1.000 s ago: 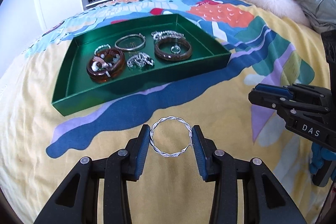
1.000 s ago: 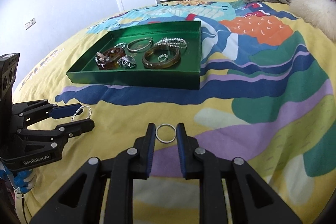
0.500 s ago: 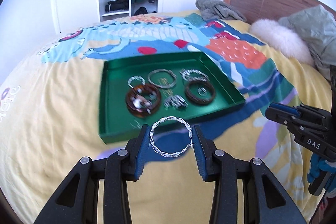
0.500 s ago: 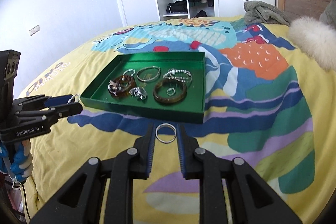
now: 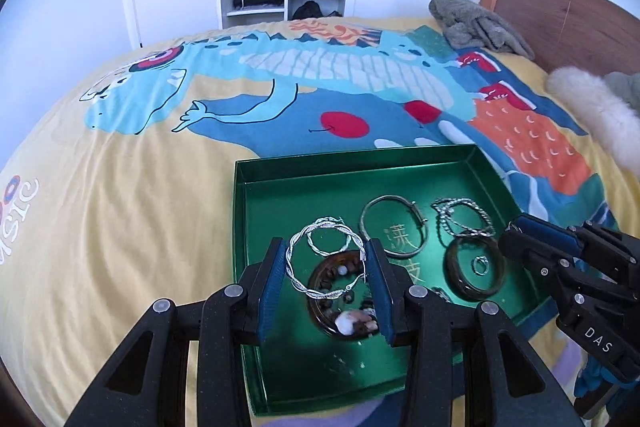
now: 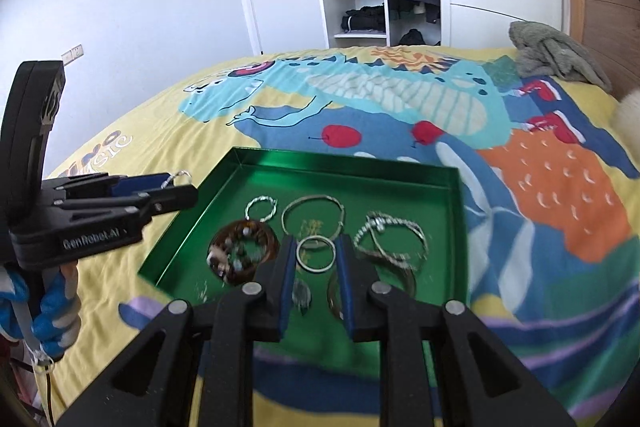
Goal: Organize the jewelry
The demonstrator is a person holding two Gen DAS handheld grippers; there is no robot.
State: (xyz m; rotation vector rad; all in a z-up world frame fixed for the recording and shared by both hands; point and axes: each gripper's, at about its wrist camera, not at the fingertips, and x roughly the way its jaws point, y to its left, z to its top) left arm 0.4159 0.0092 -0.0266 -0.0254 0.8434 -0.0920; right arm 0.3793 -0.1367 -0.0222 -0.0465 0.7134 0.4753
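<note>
the left gripper point(image 5: 327, 273) pinches a big twisted silver wire hoop point(image 5: 326, 263) between its blue pads. it hangs above the shallow shiny green tray point(image 5: 256, 307) on the yellow cartoon bedspread point(image 5: 120, 207). the right gripper point(image 6: 316, 269) pinches a small plain silver ring point(image 6: 315, 254), also above the green tray. inside the tray lie a brown see-through bangle with beads point(image 6: 242, 251), a thin silver bangle point(image 6: 313, 214), a small twisted silver hoop point(image 6: 261, 208) and a sparkly silver chain bracelet point(image 6: 390, 239).
</note>
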